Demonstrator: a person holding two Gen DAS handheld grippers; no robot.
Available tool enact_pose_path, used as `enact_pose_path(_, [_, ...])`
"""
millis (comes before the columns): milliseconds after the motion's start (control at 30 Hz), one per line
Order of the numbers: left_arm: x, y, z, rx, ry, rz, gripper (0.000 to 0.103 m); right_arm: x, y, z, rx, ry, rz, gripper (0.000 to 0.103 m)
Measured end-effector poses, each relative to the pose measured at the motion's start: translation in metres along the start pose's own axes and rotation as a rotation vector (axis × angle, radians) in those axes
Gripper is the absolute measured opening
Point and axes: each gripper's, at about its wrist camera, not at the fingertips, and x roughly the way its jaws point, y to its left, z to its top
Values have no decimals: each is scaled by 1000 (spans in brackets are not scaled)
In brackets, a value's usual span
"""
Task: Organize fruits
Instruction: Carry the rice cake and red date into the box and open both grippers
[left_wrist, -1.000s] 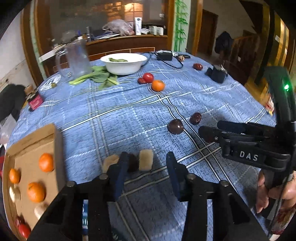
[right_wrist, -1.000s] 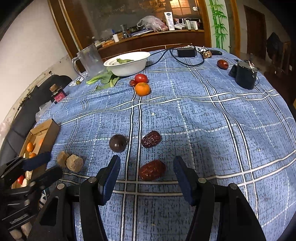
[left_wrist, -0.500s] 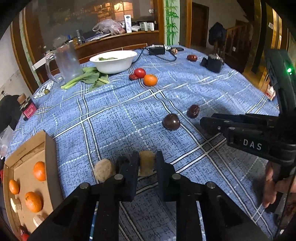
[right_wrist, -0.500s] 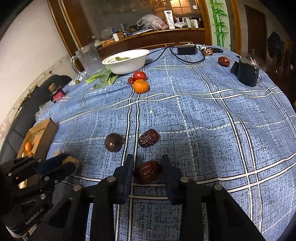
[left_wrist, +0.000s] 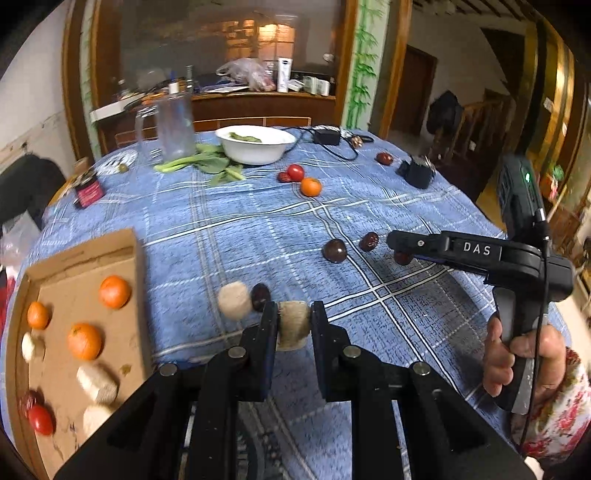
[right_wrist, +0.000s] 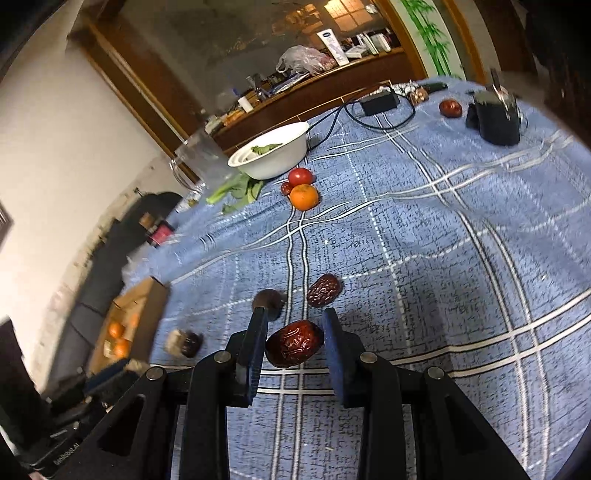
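My left gripper (left_wrist: 294, 317) is shut on a tan rough-skinned fruit (left_wrist: 293, 325) and holds it above the blue cloth. A second tan fruit (left_wrist: 234, 300) and a dark fruit (left_wrist: 260, 296) lie just beyond. The cardboard tray (left_wrist: 138, 258) at left holds oranges (left_wrist: 114, 291), tan fruits and a tomato. My right gripper (right_wrist: 293, 332) is shut on a red date (right_wrist: 294, 343), lifted and tilted. Another date (right_wrist: 324, 290) and a dark round fruit (right_wrist: 269, 301) lie behind it. The right gripper also shows in the left wrist view (left_wrist: 400, 245).
An orange (right_wrist: 303, 196) and a tomato (right_wrist: 300, 176) lie mid-table by a white bowl (right_wrist: 273, 151) with greens, next to a clear jug (left_wrist: 170, 125). A black pouch (right_wrist: 495, 118), a date (right_wrist: 450, 108) and a charger with cable (right_wrist: 380, 101) lie at the far right.
Both grippers closed on their fruit, the left on the tan fruit and the right on the red date, then lifted them off the cloth. The right view has tilted.
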Motion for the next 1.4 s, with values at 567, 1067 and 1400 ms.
enact_pose_path(567, [-62,101,-48,-277,-53,94,17,-7,61,-29,-155,29,-88,33])
enact_pose_path(1067, [-80,118,-63,-318,-82,114,17,25,79,-55,-284,122,-219,23])
enact_pose_path(1400, [-96,152,-77,-406,-86,162,17,-3,140,-64,-346,76,-69,23])
